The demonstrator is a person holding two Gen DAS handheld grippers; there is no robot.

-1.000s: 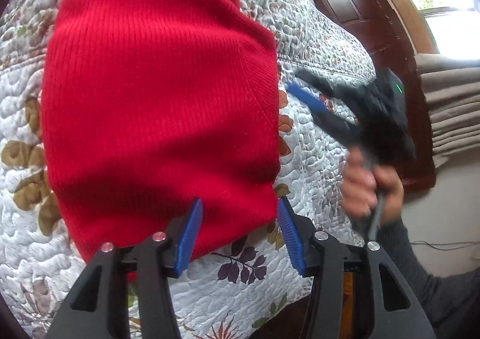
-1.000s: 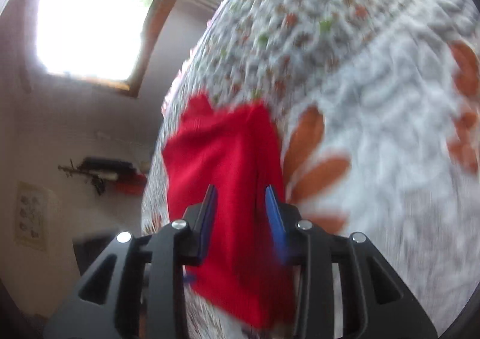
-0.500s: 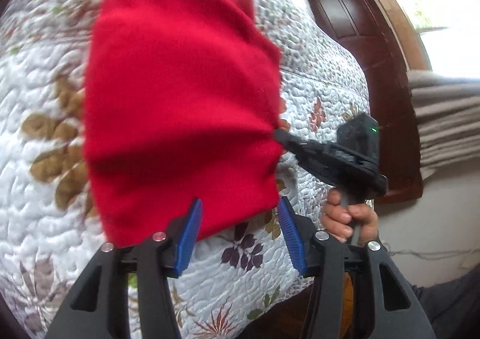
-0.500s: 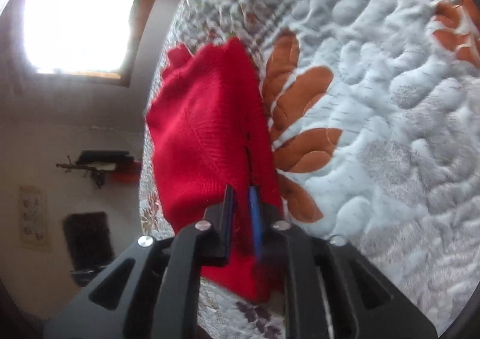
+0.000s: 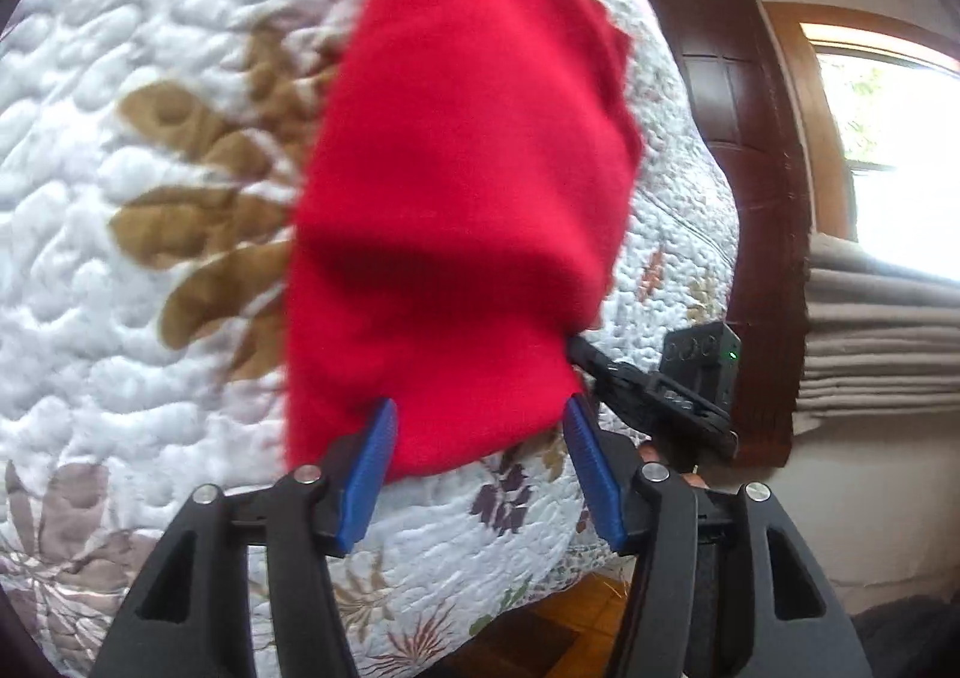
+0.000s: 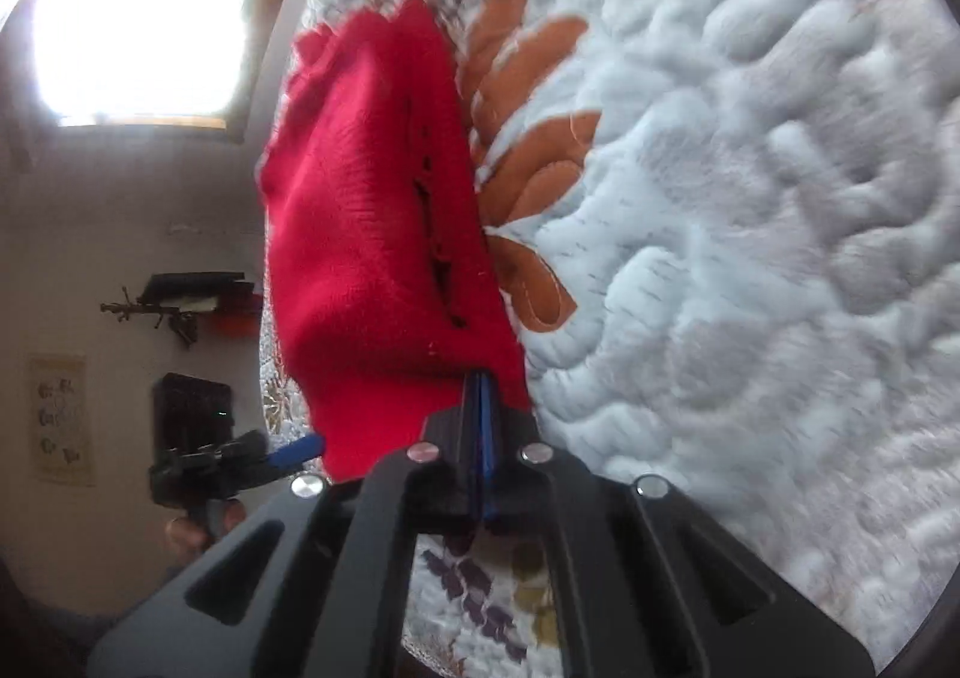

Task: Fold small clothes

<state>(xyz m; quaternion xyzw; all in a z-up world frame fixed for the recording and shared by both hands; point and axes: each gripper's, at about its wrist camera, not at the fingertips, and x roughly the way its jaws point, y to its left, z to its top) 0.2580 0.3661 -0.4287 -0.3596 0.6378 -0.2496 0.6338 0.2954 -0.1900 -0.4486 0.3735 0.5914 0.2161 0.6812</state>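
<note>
A small red knit garment [image 5: 462,186] lies folded on the quilted bed. My left gripper [image 5: 480,438] is open at the garment's near edge, with the hem lying between its blue pads [image 5: 372,468]. My right gripper [image 6: 480,396] is shut on the garment's near right corner [image 6: 384,234], and the cloth rises in a ridge from there. In the left wrist view the right gripper [image 5: 576,348] bites that corner from the right. In the right wrist view the left gripper [image 6: 300,449] shows at the lower left, held by a hand.
The white quilt [image 5: 120,288] with brown and purple leaf prints covers the bed and drops off at its near edge [image 5: 540,588]. Dark wooden panelling [image 5: 756,186] and a window [image 5: 900,156] stand beyond the bed's right side.
My right gripper closed on the garment's near right corner and has pulled it up. My left gripper moved in until the near hem lay between its open fingers.
</note>
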